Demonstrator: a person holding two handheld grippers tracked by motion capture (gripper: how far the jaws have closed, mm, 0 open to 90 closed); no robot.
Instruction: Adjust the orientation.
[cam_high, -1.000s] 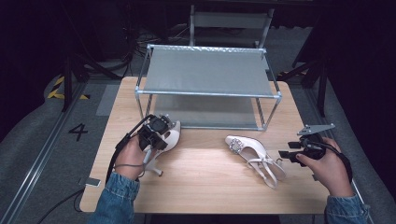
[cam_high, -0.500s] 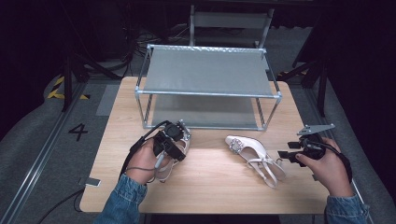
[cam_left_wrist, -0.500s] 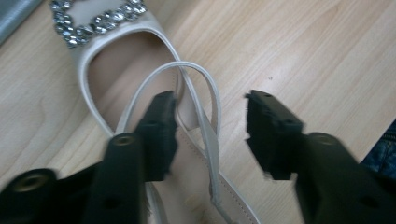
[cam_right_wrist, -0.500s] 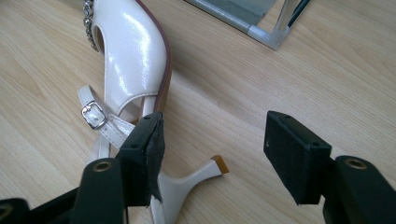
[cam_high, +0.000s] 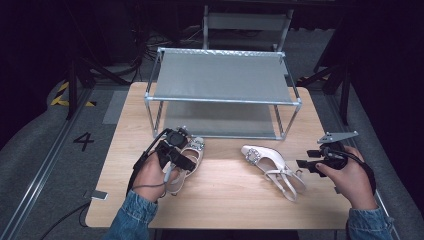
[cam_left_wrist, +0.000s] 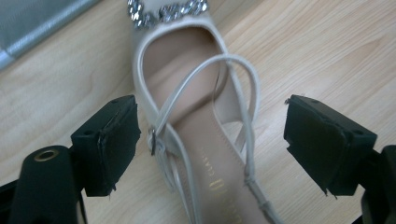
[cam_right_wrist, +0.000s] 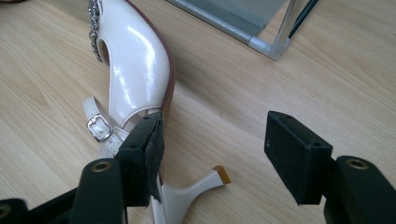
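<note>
A cream slingback heel with a rhinestone trim (cam_high: 192, 156) stands upright on the wooden table (cam_high: 225, 200), toe toward the rack. My left gripper (cam_high: 180, 156) hovers over its back half. Its jaws have just been opening and now stand wide on either side of the left shoe's insole (cam_left_wrist: 210, 154), pads clear of it, around the left gripper's midpoint (cam_left_wrist: 210, 140). The matching shoe (cam_high: 272, 167) lies on its side at centre right. My right gripper (cam_high: 306, 164) is open just right of it, with the right shoe's upper (cam_right_wrist: 135, 65) and heel (cam_right_wrist: 205, 182) ahead of the right gripper's midpoint (cam_right_wrist: 215, 149).
A two-tier metal shoe rack (cam_high: 222, 80) with grey shelves stands at the back of the table; one of its corner feet (cam_right_wrist: 271, 46) is close to the right gripper. A small white card (cam_high: 99, 195) lies at the front left edge.
The left gripper's jaws opened and let go of the left shoe, which now rests on the table a little nearer the centre. The right hand and its shoe have not moved.
</note>
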